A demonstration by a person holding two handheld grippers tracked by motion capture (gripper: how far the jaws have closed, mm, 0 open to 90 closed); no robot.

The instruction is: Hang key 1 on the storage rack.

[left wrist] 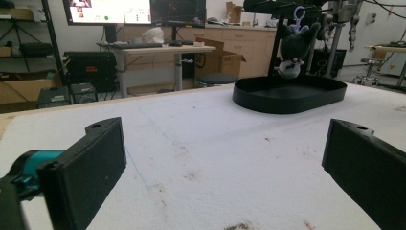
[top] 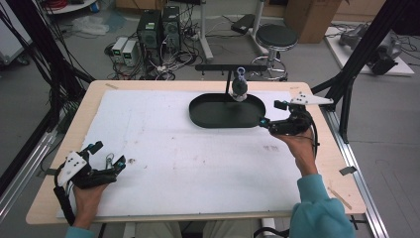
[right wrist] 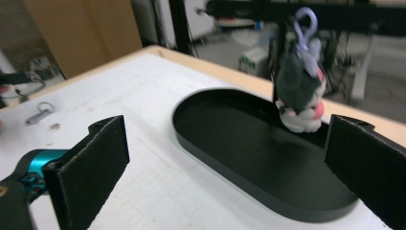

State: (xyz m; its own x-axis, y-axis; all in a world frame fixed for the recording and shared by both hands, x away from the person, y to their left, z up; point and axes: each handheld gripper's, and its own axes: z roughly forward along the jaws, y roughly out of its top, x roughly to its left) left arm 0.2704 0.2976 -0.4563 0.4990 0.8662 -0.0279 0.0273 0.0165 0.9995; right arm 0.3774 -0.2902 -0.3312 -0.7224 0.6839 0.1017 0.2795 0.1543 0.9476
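One plush keychain (top: 239, 87) is hung from the rack (top: 218, 67), over the black tray (top: 208, 116) at twelve o'clock. Right gripper (top: 270, 115), jaws spread and empty, is judged withdrawing; left gripper (top: 106, 157), also agape, is parked at seven o'clock beside a loose metal clip (top: 109, 159), which is likely wanted next.

Plush toy (top: 239, 89) above tray (top: 208, 118)

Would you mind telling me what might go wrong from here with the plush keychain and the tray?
1. The plush keychain hangs by its clip from the black bar above the tray; a knock could swing it or drop it.
2. The open right gripper sits right by the tray's rim, so a careless move could shove the tray.
3. A small metal clip lies by the left gripper and could get swept aside.
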